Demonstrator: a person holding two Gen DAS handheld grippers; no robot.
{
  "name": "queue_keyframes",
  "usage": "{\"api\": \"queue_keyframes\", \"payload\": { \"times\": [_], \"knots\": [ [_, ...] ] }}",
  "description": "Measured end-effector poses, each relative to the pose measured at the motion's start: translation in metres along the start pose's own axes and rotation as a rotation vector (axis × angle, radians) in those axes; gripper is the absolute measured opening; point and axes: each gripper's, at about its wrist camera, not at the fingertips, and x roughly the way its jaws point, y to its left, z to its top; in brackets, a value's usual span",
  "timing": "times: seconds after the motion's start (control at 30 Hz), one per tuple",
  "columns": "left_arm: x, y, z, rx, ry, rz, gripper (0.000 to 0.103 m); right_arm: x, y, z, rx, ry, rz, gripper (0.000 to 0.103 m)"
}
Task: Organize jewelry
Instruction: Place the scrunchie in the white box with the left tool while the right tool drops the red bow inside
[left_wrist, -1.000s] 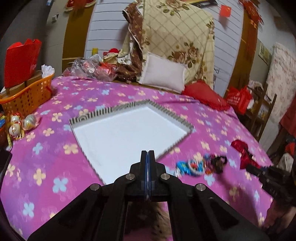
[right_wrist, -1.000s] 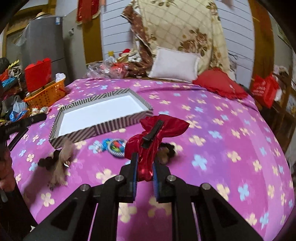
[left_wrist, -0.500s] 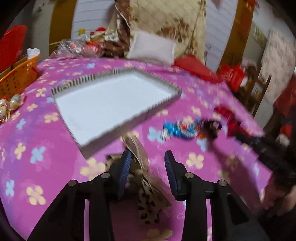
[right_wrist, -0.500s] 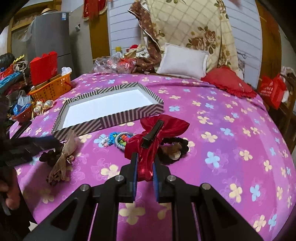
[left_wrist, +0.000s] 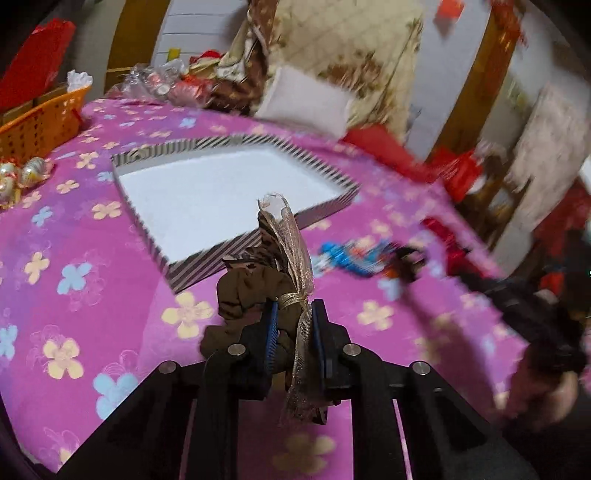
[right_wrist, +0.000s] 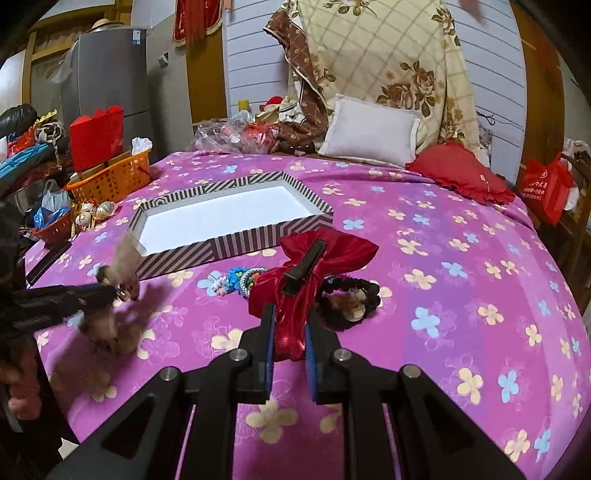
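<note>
My left gripper (left_wrist: 293, 314) is shut on a brown bow hair tie with a gold ribbon (left_wrist: 284, 258), held above the pink cloth just in front of the striped box (left_wrist: 192, 273). It also shows in the right wrist view (right_wrist: 110, 280). My right gripper (right_wrist: 290, 325) is shut on a red bow hair clip (right_wrist: 314, 266). A blue beaded bracelet (right_wrist: 240, 277) and a black scrunchie (right_wrist: 351, 295) lie on the cloth behind it. The striped box (right_wrist: 240, 243) has a white, empty inside.
An orange basket (right_wrist: 110, 181) and small ornaments (right_wrist: 92, 212) stand at the left edge of the bed. A white pillow (right_wrist: 369, 133), a red cushion (right_wrist: 461, 173) and a folded quilt (right_wrist: 388, 55) are at the back.
My left gripper opened, came down around the brown bow and shut on it, then lifted it. My right gripper kept hold of the red bow and hardly moved.
</note>
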Motion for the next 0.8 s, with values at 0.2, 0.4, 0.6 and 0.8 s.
{"api": "queue_keyframes", "payload": {
  "times": [0.2,0.4,0.6,0.8],
  "knots": [
    [-0.013,-0.007,0.022,0.043,-0.083,-0.108,0.016,-0.001,0.0,0.001,0.008,-0.002,0.006,0.014],
    [-0.002,-0.005,0.06,0.094,-0.126,-0.02,0.016,0.003,0.001,0.011,0.014,0.001,0.018,0.014],
    [0.033,0.017,0.097,0.092,-0.111,0.168,0.017,0.016,0.011,0.046,-0.049,-0.009,0.019,0.014],
    [0.066,0.056,0.09,0.006,-0.024,0.298,0.017,0.062,0.024,0.067,-0.054,0.037,0.056,0.014]
  ]
}}
